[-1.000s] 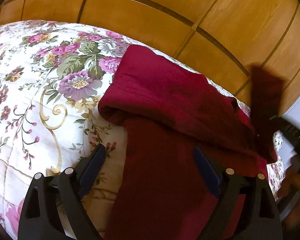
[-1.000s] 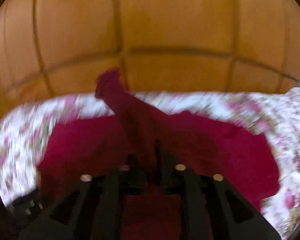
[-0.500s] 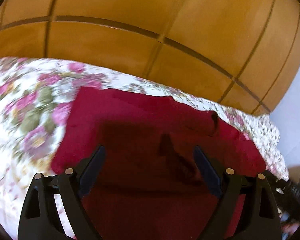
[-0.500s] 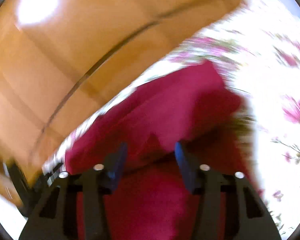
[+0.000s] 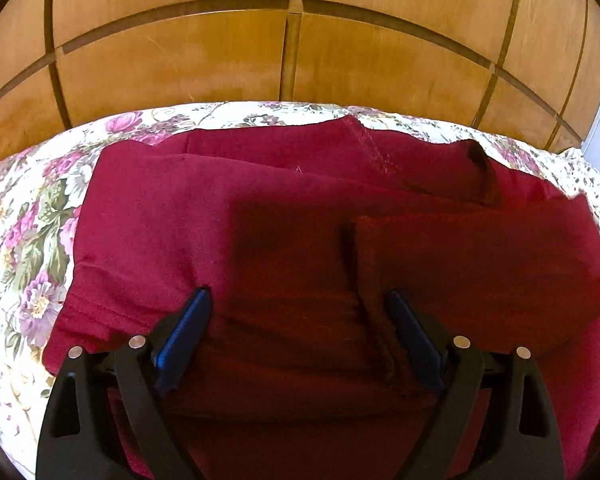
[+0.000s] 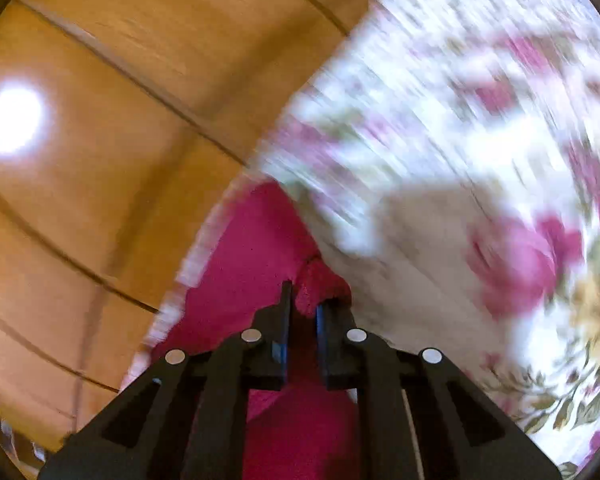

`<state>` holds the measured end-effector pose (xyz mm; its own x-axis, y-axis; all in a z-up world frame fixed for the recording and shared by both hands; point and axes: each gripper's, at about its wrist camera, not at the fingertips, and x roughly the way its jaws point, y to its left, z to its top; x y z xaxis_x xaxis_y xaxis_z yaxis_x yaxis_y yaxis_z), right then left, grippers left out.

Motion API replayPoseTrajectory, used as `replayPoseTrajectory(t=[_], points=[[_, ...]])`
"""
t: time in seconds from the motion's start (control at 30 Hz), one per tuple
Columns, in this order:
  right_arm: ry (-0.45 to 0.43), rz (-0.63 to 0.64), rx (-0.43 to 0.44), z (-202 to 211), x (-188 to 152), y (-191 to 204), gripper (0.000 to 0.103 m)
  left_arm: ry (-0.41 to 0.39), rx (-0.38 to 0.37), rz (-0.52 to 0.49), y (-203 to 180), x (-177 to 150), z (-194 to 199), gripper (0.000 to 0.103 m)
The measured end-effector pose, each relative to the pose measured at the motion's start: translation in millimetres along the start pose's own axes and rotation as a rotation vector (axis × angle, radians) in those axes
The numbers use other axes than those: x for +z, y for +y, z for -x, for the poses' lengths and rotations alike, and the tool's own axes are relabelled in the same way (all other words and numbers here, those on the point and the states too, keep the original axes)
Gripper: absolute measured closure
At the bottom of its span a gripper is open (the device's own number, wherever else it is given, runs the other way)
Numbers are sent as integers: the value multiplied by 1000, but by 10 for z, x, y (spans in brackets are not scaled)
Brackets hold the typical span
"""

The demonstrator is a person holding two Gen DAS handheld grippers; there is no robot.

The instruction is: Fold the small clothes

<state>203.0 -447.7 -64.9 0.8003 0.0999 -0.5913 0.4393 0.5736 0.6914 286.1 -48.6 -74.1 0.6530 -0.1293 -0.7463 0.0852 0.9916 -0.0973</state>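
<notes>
The dark red garment (image 5: 284,216) lies spread on the floral bedspread (image 5: 32,248), reaching close to the bed's far edge where the wooden panelling (image 5: 292,60) rises behind it. Judging by its layers, the folding is partly done: one flap (image 5: 480,264) already lies turned in over the body on the side toward the bed's right edge, and a stitched seam shows along the far part. The piece is still wide and loose, so further folds and squaring up seem to be left. The left hand-held gripper (image 5: 298,328) hovers over the near middle of the cloth, its blue-padded fingers (image 5: 184,332) spread wide and holding nothing. In the blurred right wrist view, the right hand-held gripper (image 6: 302,312) is nearly pressed together, pinching a bunched bit of the garment (image 6: 320,284) at its edge, beside bare bedspread (image 6: 460,160).
</notes>
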Motion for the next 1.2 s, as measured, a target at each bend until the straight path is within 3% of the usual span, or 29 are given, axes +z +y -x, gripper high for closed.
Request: replayPoseTrajectory(t=[0.07,0.13,0.23,0.33,0.43,0.5,0.6,0.7,0.77,0.87,0.9,0.93,0.97,1.03,1.1,1.2], points=[[18,-38,35,-69,-12,-111,90,1,-9,2,-15,30,-45,13],[21,47,31,40,18,3,80,0,-17,8,-3,22,-42,13],[-29,243,-46,275,-6,314,81,-2,-19,7,-1,14,-43,12],[-157,432,-193,409,-62,651,75,0,-24,4,-4,9,-46,9],[-208,427,-225,358,49,756,73,0,-27,5,-2,2,-41,8],[-190,477,-164,278,117,847,73,0,-32,4,-2,1,-45,7],[-52,595,-109,-131,173,1043,77,1,-31,-1,-11,4,-59,5],[103,606,-219,-709,231,992,82,-1,-35,1,-6,5,-68,5],[135,582,-348,-1053,318,734,92,-1,-35,0,-6,1,-90,4],[79,388,-248,-1016,522,438,98,-1,-38,-4,-16,8,-117,3],[54,365,-241,-946,543,410,95,-1,-39,-4,-12,11,-117,3],[22,345,-248,-817,554,366,81,-1,-39,-3,-11,14,-117,3],[0,314,-237,-664,565,312,74,-1,-39,-3,-9,16,-116,3],[-41,262,-172,-278,531,210,74,-2,-38,-4,-7,11,-115,3],[-45,277,-150,-25,455,197,74,-1,-38,-4,-8,12,-116,3],[3,368,-110,101,270,315,84,0,-38,-5,-6,16,-118,3]])
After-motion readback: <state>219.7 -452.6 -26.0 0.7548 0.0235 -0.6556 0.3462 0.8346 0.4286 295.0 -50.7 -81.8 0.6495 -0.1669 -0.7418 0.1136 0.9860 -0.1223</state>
